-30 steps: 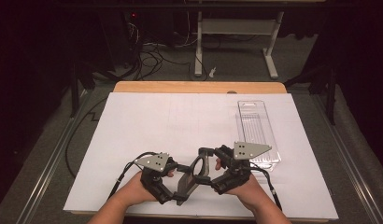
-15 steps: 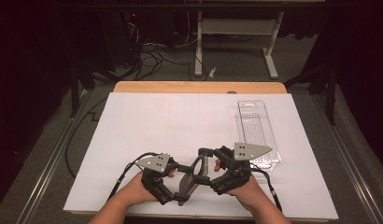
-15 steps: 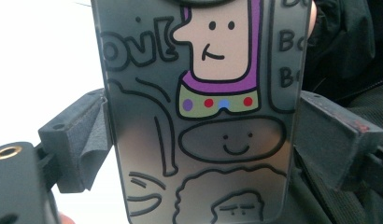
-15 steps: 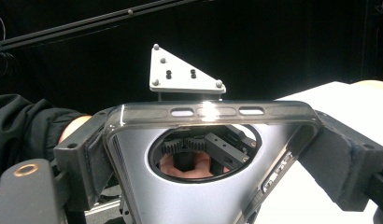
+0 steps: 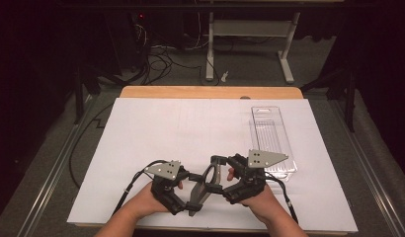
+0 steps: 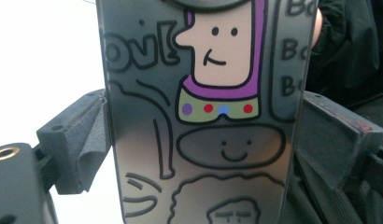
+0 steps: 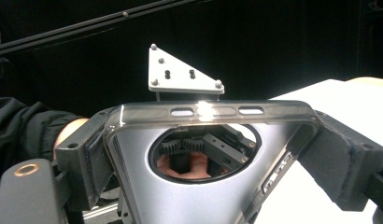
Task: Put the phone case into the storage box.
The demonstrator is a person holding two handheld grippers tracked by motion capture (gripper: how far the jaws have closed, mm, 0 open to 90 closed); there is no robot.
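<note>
Item: phone case [image 5: 204, 182], grey, translucent, with a round opening near one end. It is held just above the near edge of the tabletop [image 5: 200, 128], between the two tools, with neither end resting on the white surface.

Left tool [image 5: 188, 190]: narrow, its two padded jaws pressed against the long sides of the phone case [image 6: 199, 116]. The left gripper view shows the printed face of the case: cartoon line drawings, a purple-hooded figure with coloured dots at the collar, and smiling faces below.

Right tool [image 5: 221, 174]: narrow, clamped on the other end of the phone case [image 7: 208, 154], one pad on each side edge. The right gripper view looks onto the plain inner face; through the round opening [image 7: 204, 151] appear the left tool's gear parts and a bit of the hand behind.

Clear plastic tray [image 5: 269, 136]: lies flat at the right of the tabletop, well apart from the case, just beyond the right tool's grey plate.
</note>
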